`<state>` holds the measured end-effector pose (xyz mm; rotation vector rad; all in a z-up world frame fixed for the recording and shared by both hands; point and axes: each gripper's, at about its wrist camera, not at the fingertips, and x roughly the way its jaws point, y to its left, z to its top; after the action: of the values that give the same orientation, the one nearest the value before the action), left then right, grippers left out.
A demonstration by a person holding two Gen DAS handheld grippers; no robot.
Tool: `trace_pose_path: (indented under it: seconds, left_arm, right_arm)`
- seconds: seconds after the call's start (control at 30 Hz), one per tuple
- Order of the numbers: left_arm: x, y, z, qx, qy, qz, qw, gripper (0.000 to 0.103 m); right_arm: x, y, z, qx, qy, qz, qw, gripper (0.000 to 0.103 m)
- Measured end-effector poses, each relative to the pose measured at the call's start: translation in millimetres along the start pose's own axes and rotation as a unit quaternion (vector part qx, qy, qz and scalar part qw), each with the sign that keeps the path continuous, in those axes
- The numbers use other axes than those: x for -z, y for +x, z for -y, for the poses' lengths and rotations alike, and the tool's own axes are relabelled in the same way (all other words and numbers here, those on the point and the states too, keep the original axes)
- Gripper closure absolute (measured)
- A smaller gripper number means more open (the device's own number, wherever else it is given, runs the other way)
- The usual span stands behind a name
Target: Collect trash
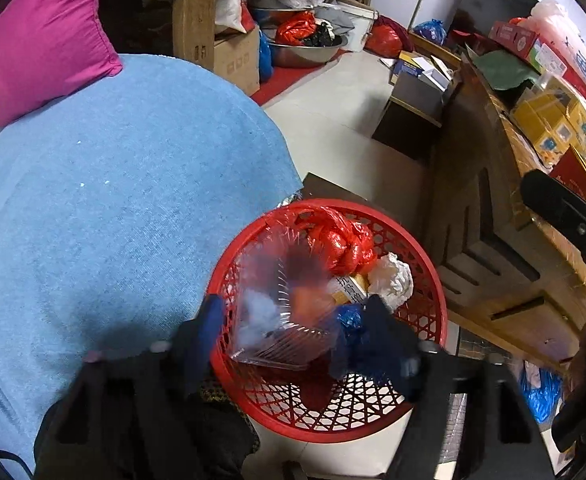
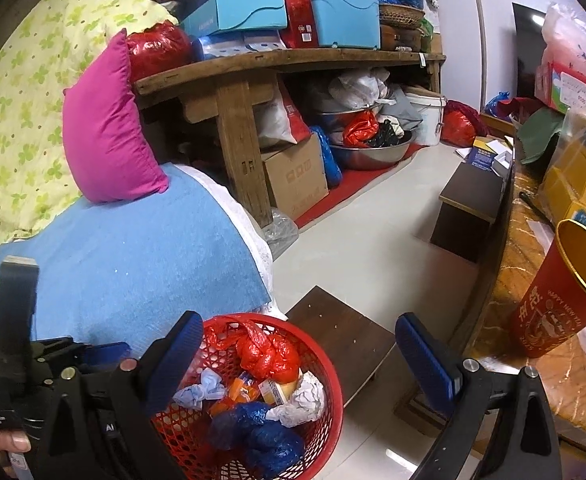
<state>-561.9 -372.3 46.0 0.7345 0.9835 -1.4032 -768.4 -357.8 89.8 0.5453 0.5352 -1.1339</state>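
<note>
A red mesh trash basket (image 1: 433, 300) stands on the floor beside the blue-covered couch; it also shows in the right wrist view (image 2: 333, 380). It holds a knotted red bag (image 1: 341, 244), crumpled white paper (image 1: 393, 276), blue plastic (image 2: 261, 432) and small packets. My left gripper (image 1: 293, 320) is over the basket with its jaws wide apart; a clear plastic container (image 1: 281, 320), motion-blurred, is between the fingers and seems loose. My right gripper (image 2: 297, 364) is open and empty above the basket's right side.
A blue towel (image 1: 113, 200) covers the couch, with a magenta pillow (image 1: 41, 40). A dark low stool (image 2: 341, 336) stands behind the basket. A wooden table (image 2: 533, 320) on the right carries a red cup (image 2: 561, 296) and boxes. A cluttered wooden bench (image 2: 253, 80) stands at the back.
</note>
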Motion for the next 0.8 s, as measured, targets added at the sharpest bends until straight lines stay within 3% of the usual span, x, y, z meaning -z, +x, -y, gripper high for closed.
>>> trace_pose_path:
  seconds: [0.13, 0.53, 0.8]
  left_arm:
    - [-1, -8, -4, 0.011, -0.008, 0.009, 0.9999, 0.028]
    - [12, -48, -24, -0.036, -0.031, 0.06, 0.9971, 0.028]
    - [27, -80, -35, -0.044, -0.047, 0.098, 0.9931, 0.028]
  right_arm:
    - [0, -3, 0, 0.0, 0.0, 0.003, 1.0, 0.005]
    - [13, -10, -14, 0.0, 0.001, -0.008, 1.0, 0.005]
    - [32, -24, -31, 0.004, 0.006, -0.019, 1.0, 0.005]
